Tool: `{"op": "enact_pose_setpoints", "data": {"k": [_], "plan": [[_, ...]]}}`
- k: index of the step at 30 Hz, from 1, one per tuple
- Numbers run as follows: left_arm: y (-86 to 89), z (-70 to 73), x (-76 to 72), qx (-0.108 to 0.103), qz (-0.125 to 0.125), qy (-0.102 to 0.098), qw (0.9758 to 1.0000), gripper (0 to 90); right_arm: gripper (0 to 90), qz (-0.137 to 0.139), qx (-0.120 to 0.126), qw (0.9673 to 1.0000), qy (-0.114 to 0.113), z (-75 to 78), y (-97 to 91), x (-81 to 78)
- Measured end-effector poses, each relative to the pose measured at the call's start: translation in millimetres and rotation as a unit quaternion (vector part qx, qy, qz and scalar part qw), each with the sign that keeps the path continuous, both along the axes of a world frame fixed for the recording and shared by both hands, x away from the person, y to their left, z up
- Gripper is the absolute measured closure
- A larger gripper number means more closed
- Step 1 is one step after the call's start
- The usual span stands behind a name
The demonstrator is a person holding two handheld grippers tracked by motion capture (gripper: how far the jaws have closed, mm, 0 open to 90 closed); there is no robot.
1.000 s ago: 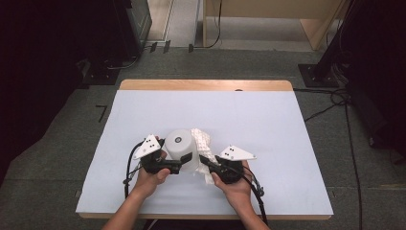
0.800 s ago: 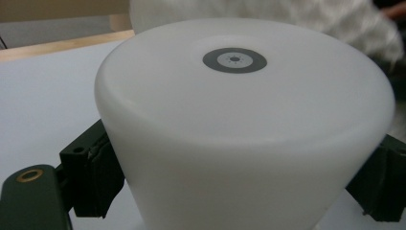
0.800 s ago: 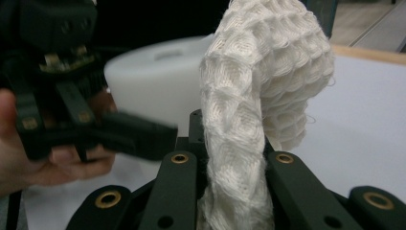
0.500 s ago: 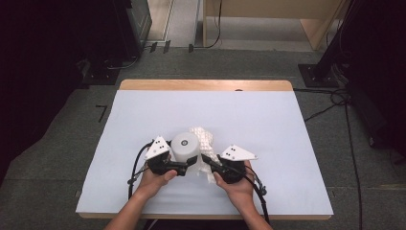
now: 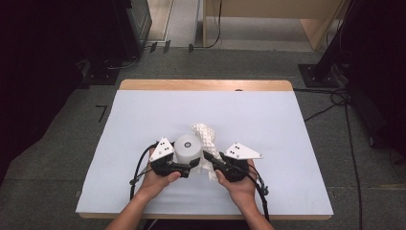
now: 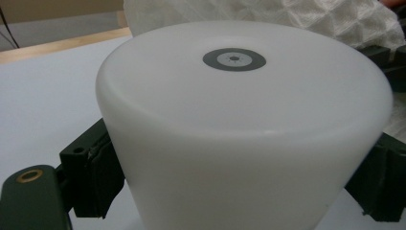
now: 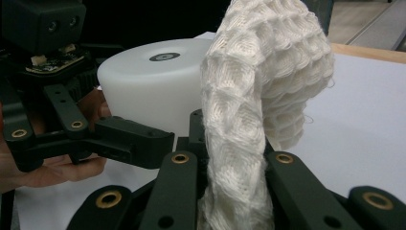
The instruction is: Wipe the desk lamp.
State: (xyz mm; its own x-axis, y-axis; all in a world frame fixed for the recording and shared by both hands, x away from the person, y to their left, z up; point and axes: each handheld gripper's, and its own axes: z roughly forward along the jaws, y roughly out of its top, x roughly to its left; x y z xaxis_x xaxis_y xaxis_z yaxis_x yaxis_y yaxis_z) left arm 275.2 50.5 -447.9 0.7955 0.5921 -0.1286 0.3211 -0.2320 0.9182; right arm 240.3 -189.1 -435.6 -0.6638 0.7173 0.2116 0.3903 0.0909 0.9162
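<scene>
At the near middle of a white-covered table (image 5: 287,124), the left gripper (image 5: 187,168) clamps its jaws on either side of an upturned white plastic cup (image 5: 187,148). Just beside the cup, the right gripper (image 5: 208,157) pinches a white waffle-weave cloth (image 5: 205,136), which stands upright.

The cup (image 5: 187,149) stands upside down on the table (image 5: 287,124), at 6 o'clock of the table's centre, near the person's edge. The cloth (image 5: 206,139) lies at 3 o'clock of the cup, touching its side. The left gripper (image 5: 184,168) sits at 7 o'clock of the cup, one jaw on each side of its wall. The right gripper (image 5: 210,160) sits at 5 o'clock of the cloth, with the cloth between its jaws.
</scene>
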Motion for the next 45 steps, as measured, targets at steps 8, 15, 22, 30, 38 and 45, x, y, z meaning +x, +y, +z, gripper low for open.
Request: {"op": "enact_pose_setpoints", "data": {"k": [8,15,22,30,38,45], "plan": [[9.7,6.4,3.9,-0.02,0.027,-0.013,0.9993,9.1,80.0,0.011,-0.025,0.9989,0.039,-22.9,8.1,7.4],[5.7,-4.9,7.1,0.018,0.1,-0.038,0.9941,9.0,80.0,-0.019,-0.012,0.9994,0.024,-15.0,-6.9,9.0],[4.0,-15.0,7.8,0.06,0.122,-0.054,0.9893,8.9,80.0,-0.041,-0.003,0.9988,0.026,-14.1,-18.9,11.5],[8.2,-21.0,4.4,0.059,0.112,-0.046,0.9909,8.8,80.0,-0.045,-0.003,0.9986,0.027,-16.5,-21.4,12.3],[4.6,-14.0,0.0,0.06,0.148,-0.036,0.9864,3.1,79.8,-0.051,0.001,0.9983,0.027,-16.7,-24.6,13.1],[-7.3,-15.5,-9.4,0.071,0.207,-0.035,0.9752,8.3,79.7,-0.05,0.001,0.9983,0.031,-19.0,-23.6,13.7]]}}
